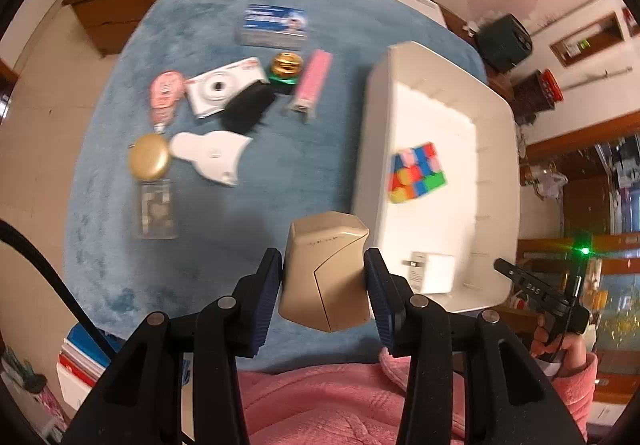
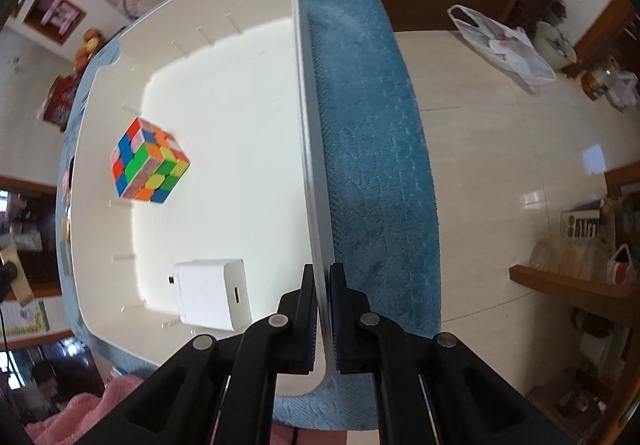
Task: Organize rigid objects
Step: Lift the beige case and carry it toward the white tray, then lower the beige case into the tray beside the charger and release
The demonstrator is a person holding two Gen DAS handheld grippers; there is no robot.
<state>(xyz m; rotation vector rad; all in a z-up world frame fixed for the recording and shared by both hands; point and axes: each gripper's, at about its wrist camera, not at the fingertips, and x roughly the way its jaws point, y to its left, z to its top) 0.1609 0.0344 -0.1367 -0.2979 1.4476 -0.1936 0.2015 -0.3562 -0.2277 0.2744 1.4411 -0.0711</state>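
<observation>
My left gripper is shut on a beige angular box, held above the blue plush cover just left of the white bin. Inside the bin lie a colourful puzzle cube and a white charger. In the right wrist view my right gripper is shut on the white bin's near right wall, one finger inside and one outside. The puzzle cube and the white charger rest on the bin floor to its left.
Loose items lie on the blue cover to the left: a white camera, a black block, a pink bar, a gold bell, a gold disc, a white scraper, a clear case, a blue-white box. A pink sleeve shows lower right.
</observation>
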